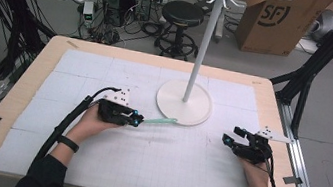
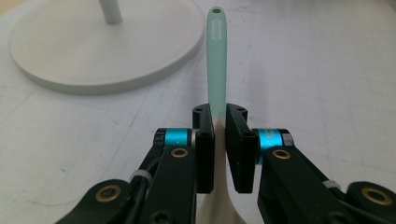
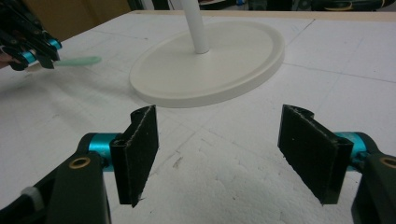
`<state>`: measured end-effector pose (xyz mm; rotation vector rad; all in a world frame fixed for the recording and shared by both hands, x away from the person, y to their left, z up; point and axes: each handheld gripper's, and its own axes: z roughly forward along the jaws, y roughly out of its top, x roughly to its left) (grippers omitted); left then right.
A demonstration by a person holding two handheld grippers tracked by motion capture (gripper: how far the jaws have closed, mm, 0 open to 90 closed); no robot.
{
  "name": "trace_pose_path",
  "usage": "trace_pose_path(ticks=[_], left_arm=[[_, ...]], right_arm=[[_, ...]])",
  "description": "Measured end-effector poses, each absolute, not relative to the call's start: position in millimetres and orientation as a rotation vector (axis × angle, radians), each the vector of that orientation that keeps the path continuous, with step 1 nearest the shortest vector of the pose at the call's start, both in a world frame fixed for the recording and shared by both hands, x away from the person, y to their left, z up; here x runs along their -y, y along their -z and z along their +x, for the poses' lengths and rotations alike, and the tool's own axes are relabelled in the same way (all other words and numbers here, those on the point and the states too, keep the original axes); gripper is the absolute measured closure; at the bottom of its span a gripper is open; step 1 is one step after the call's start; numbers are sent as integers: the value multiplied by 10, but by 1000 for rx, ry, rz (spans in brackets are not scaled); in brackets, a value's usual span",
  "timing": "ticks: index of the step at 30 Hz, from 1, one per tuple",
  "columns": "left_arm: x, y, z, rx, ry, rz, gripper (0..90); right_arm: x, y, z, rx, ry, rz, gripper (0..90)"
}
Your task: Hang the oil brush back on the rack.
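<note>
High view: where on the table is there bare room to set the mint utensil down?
Bare mat lies between the left claw and the right claw, toward the near edge, and left of the white stand base. It is crowded where the mint utensil tip nears that base.

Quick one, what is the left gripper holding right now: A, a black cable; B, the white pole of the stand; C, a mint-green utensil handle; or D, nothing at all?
C: in the left gripper view the left gripper has its jaws closed on the mint-green utensil handle, which points toward the white stand base.
</note>
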<state>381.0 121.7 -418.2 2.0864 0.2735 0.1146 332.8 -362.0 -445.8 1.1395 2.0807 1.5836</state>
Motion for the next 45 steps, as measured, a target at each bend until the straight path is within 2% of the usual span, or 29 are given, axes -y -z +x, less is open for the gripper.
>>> trace_pose_path(ticks=[20, 26, 45], left_arm=[[-1583, 3564, 3754, -391, -259, 1804, 823], [-1622, 3302, 3781, -397, -308, 1784, 823], [-1565, 2505, 3843, -365, -344, 1732, 823]], right_arm=[[3619, 4461, 3336, -2083, -1583, 1140, 285], [3616, 4460, 3333, -2084, -1585, 1146, 284], [3621, 4464, 3341, -2082, -1587, 1143, 285]])
